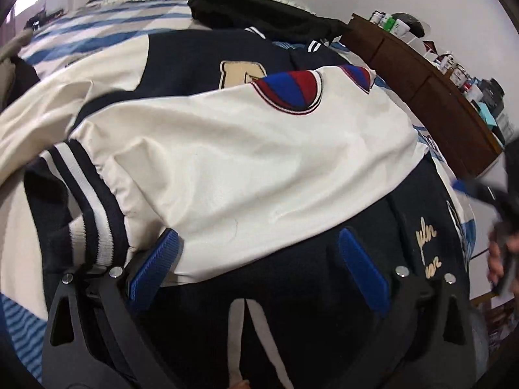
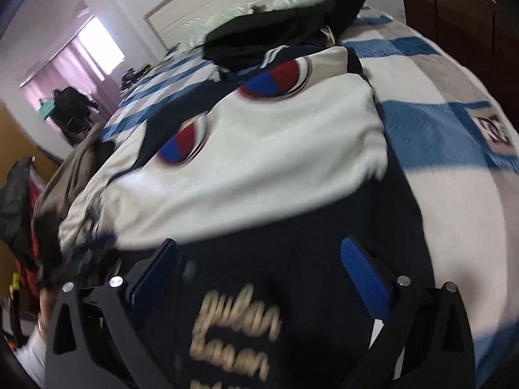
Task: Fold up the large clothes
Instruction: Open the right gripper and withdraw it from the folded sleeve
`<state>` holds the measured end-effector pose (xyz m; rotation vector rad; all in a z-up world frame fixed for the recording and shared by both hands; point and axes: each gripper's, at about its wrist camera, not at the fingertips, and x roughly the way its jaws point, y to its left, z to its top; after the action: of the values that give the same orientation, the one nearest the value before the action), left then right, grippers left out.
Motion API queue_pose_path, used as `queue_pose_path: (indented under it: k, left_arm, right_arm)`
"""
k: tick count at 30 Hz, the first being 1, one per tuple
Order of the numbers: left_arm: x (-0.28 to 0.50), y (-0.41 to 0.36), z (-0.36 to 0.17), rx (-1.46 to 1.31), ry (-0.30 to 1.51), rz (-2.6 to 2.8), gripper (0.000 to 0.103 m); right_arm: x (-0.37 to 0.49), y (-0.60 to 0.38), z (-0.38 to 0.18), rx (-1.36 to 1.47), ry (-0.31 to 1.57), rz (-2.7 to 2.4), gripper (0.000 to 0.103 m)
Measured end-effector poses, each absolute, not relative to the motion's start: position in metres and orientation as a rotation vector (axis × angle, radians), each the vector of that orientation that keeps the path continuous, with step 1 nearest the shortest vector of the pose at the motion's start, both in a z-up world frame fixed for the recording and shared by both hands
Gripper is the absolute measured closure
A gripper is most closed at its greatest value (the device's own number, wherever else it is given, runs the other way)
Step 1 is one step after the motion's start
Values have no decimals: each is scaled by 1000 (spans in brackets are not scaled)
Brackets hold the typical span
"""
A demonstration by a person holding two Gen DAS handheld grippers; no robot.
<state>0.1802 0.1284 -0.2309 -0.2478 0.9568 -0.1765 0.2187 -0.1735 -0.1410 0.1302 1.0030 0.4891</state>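
Jacket: navy body, cream sleeves folded across it, lying on striped bed. Looks thick, soft, fairly heavy; best taken at the ribbed cuff or hem. Gold script on body, blurred, unreadable; cream letter patch partly hidden. Left gripper and right gripper: both wide open, holding nothing.

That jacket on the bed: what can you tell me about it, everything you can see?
The jacket is a varsity style: dark navy body, cream sleeves, striped knit cuff, round red-and-blue sleeve patches, a cream letter on the chest and gold script near the hem. It looks soft and thick. It lies on the blue-and-white blanket with both sleeves folded across the body, and a black garment lies at its collar.
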Motion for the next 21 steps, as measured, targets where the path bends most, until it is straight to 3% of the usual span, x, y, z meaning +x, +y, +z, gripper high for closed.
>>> queue_pose_path:
  k: [6,16,21]
  left_arm:
    - [185,126,-245,-259,1008,-183,6]
    - [179,126,-255,-260,983,-193,6]
    - [165,141,-235,-343,970,-212,6]
  right_arm:
    - [148,-196,-156,192,1005,440,5]
    - [161,-192,-187,192,1037,440,5]
    - [169,-191,-204,201,1056,445,4]
